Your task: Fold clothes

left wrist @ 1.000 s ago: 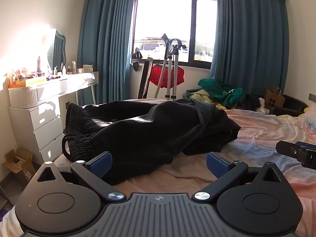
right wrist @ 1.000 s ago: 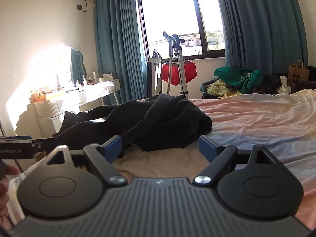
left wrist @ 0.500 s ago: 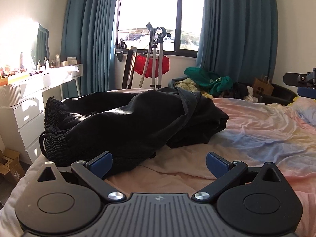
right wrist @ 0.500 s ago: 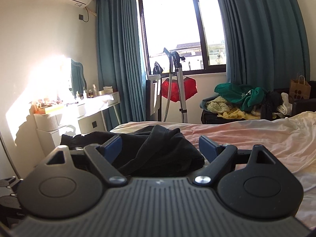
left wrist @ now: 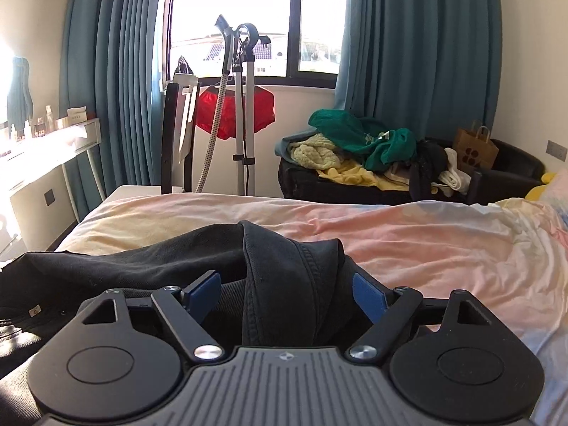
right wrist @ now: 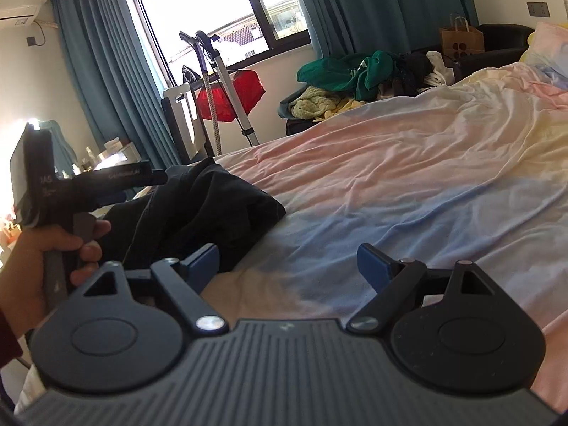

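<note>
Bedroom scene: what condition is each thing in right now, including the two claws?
Left claw: open, a raised fold of the garment between its fingers.
Right claw: open, over bare bedsheet, holding nothing.
Black garment: bunched, unfolded, on the bed's near-left part.
Bedsheet: wrinkled.
Curtains: drawn apart.
Red garment: hanging on the steamer stand.
Clothes pile: heaped, unfolded.
Paper bag: upright.
</note>
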The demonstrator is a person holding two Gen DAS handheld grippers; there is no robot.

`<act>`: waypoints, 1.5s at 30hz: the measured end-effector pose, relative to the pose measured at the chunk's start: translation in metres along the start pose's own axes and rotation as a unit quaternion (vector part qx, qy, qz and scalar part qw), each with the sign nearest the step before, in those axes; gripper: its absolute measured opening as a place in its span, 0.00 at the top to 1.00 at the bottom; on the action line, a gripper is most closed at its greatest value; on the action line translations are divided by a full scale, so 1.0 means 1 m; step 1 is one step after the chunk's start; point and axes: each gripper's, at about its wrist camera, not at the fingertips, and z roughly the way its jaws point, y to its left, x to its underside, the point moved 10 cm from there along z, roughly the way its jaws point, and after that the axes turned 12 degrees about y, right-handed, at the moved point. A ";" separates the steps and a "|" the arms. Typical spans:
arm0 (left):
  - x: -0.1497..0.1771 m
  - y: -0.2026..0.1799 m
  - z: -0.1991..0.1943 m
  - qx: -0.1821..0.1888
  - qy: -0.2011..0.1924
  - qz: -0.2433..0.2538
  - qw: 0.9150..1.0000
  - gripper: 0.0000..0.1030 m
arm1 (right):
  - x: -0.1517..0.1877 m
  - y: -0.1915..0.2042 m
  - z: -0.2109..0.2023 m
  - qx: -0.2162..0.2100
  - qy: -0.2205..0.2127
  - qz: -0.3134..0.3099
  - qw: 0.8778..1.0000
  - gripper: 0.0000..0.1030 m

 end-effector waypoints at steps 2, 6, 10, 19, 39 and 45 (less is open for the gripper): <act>-0.010 0.003 0.033 -0.007 0.033 -0.019 0.999 0.31 | 0.002 -0.007 0.012 0.001 0.011 0.009 1.000 0.16; -0.019 0.007 0.046 -0.014 0.034 -0.026 0.999 0.95 | 0.002 -0.016 0.031 -0.002 0.025 0.024 0.999 0.16; -0.020 -0.006 0.006 -0.021 -0.016 0.025 0.999 0.96 | 0.002 -0.019 0.037 0.008 0.021 0.026 0.999 0.16; 0.064 -0.034 -0.157 0.059 -0.068 0.112 0.990 0.97 | -0.001 -0.011 0.019 0.006 -0.002 0.027 1.000 0.16; 0.249 0.033 -0.167 0.106 0.035 0.008 0.994 0.90 | 0.025 0.044 -0.013 -0.043 0.007 -0.026 0.999 0.16; 0.222 0.043 -0.192 0.103 -0.006 0.017 0.995 0.38 | 0.021 0.028 -0.015 -0.033 0.008 0.004 0.999 0.16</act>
